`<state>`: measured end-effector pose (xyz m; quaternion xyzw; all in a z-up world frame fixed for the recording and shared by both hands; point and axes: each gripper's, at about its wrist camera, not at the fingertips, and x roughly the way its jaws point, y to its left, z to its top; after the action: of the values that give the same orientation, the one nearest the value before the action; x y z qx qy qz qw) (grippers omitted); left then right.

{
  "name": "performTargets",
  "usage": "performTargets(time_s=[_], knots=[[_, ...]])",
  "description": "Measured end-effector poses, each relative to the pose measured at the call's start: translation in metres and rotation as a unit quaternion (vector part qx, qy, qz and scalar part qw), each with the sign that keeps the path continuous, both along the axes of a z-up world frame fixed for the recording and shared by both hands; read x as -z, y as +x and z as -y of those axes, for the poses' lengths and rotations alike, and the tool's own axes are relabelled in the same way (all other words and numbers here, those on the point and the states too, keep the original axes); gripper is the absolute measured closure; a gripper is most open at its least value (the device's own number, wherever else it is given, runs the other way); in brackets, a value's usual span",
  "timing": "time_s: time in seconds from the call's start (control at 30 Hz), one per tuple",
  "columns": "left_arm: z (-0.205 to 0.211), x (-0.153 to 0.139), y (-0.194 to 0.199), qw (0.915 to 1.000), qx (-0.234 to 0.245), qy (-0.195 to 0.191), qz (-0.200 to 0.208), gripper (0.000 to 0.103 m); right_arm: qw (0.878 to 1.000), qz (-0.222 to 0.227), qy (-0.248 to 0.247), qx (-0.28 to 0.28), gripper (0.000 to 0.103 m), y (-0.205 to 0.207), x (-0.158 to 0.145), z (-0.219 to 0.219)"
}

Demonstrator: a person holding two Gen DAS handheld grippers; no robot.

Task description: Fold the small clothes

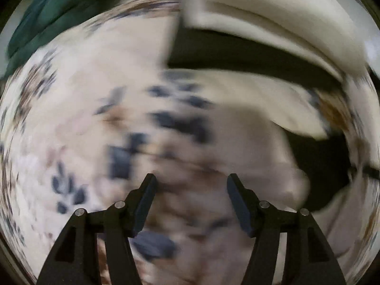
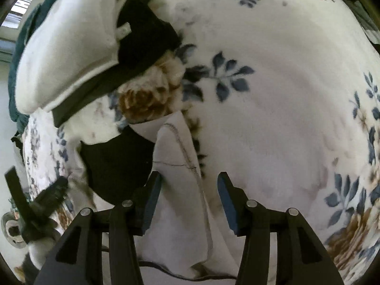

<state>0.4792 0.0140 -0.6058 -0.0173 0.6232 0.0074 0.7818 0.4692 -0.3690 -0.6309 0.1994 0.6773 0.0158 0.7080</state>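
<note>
A small white and black garment (image 2: 175, 156) lies on a floral blanket (image 2: 273, 83). Its white flap with a stitched seam runs between the open jaws of my right gripper (image 2: 188, 178), which hovers over it; I cannot tell if it touches. Its black part (image 2: 114, 161) lies left of the gripper. My left gripper (image 1: 191, 180) is open and empty above the blanket (image 1: 83, 106); this view is blurred by motion. The garment's white and black parts (image 1: 280, 149) show to the right of it. The left gripper also shows in the right wrist view (image 2: 35, 204), at the lower left.
A stack of folded white and black clothes (image 2: 71, 47) lies at the upper left of the blanket; it also shows in the left wrist view (image 1: 273, 23). A dark teal cloth (image 1: 47, 14) lies at the far edge. A window (image 2: 23, 2) is beyond.
</note>
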Motion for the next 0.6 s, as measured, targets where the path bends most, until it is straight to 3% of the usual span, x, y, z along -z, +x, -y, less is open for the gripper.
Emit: performTargets(time_s=[0.13,0.17,0.23,0.27,0.33,0.43,0.47,0.5,0.53,0.57,0.6], knots=[[-0.035,-0.007,0.004,0.9966,-0.045,-0.069,-0.013,0.046,1.0,0.0,0.014,0.008,0.051,0.002,0.002,0.003],[-0.038,-0.014,0.002,0.9928,-0.048,-0.109,-0.009,0.046,1.0,0.003,0.018,0.01,0.051,0.0,0.002,0.003],[-0.036,-0.026,-0.001,0.9837,-0.033,-0.177,-0.002,0.043,0.999,0.01,0.029,0.014,0.047,0.0,0.001,0.004],[-0.028,-0.029,-0.002,0.9827,-0.017,-0.185,-0.005,0.043,0.999,0.012,0.033,0.015,0.045,0.001,0.002,0.004],[0.002,-0.024,-0.002,0.9849,0.038,-0.168,-0.022,0.043,0.999,0.007,0.039,0.017,0.045,0.006,0.007,0.005],[0.048,0.001,0.008,0.9884,0.093,-0.11,-0.047,0.046,0.999,-0.008,0.049,0.013,0.045,0.016,0.019,-0.001],[0.057,0.007,0.007,0.9892,0.107,-0.091,-0.043,0.074,0.999,-0.015,0.05,0.012,0.045,0.02,0.023,-0.003],[0.063,0.008,0.008,0.9888,0.119,-0.084,-0.036,0.098,0.999,-0.016,0.05,0.011,0.048,0.021,0.024,-0.005],[0.064,0.006,0.008,0.9883,0.12,-0.088,-0.032,0.099,0.999,-0.009,0.052,0.009,0.057,0.023,0.024,-0.007],[0.061,0.0,0.009,0.9883,0.114,-0.098,-0.022,0.099,0.999,0.002,0.043,0.005,0.087,0.024,0.02,-0.008],[0.055,-0.01,0.008,0.9882,0.104,-0.112,-0.008,0.099,1.0,0.007,0.031,0.0,0.092,0.025,0.017,-0.01]])
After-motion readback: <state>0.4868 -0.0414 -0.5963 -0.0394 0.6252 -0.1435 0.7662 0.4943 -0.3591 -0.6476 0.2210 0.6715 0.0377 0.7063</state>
